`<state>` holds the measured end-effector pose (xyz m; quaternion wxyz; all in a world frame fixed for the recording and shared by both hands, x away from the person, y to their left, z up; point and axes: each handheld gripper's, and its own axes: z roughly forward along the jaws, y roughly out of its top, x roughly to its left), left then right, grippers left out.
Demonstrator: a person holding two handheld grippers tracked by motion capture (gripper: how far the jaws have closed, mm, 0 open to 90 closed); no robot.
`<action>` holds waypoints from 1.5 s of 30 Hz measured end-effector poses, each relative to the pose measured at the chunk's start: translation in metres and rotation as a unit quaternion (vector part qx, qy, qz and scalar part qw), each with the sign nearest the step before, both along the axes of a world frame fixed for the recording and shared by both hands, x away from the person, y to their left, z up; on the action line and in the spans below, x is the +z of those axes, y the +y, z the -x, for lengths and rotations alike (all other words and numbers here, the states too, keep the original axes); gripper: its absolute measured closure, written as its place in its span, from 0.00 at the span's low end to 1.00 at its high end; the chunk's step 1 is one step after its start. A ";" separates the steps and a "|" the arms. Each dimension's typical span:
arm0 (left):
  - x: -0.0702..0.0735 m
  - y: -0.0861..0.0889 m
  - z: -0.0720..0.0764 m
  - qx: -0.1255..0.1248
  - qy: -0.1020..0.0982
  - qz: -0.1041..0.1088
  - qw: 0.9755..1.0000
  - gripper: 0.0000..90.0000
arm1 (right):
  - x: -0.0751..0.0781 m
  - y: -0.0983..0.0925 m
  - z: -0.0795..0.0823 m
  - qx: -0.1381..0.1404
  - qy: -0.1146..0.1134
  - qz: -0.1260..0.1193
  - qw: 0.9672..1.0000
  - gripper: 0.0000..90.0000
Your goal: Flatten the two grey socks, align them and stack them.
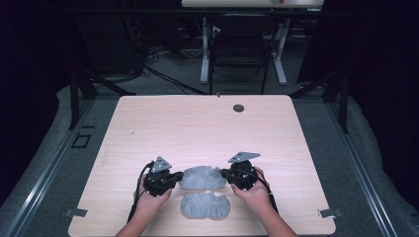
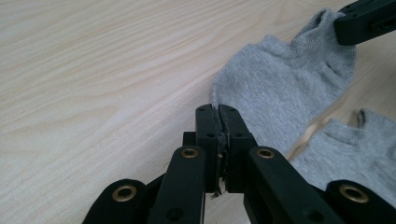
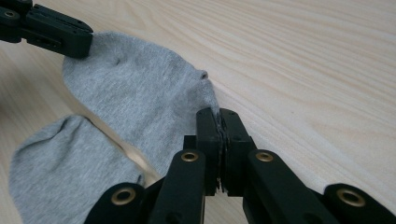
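On the table we hold the far sock, soft, light and floppy, by its ends: left gripper and right gripper each pinch an edge; the near sock lies beside.

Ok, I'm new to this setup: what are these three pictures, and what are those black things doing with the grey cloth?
No robot here: a person holds hand-held tongs, one in each hand. The high view looks down on a wooden table. The other two pictures come from cameras riding on each of the tongs, looking along their black jaws. Two grey ankle socks lie near the person. The left tongs and the right tongs are both shut, pinching opposite ends of the far sock. The near sock lies flat, untouched.
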<state>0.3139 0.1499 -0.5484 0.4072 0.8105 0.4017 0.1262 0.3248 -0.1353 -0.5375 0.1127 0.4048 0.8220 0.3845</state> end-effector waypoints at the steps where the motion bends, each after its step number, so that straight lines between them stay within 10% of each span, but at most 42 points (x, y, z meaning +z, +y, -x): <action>1: 0.001 0.000 0.001 -0.002 0.000 0.001 1.000 0.98 | 0.001 0.000 0.001 0.000 -0.002 -0.002 1.000 0.98; 45: 0.001 -0.003 0.062 -0.064 0.012 -0.002 0.998 0.98 | 0.012 -0.017 0.072 0.036 0.007 -0.026 0.999 0.97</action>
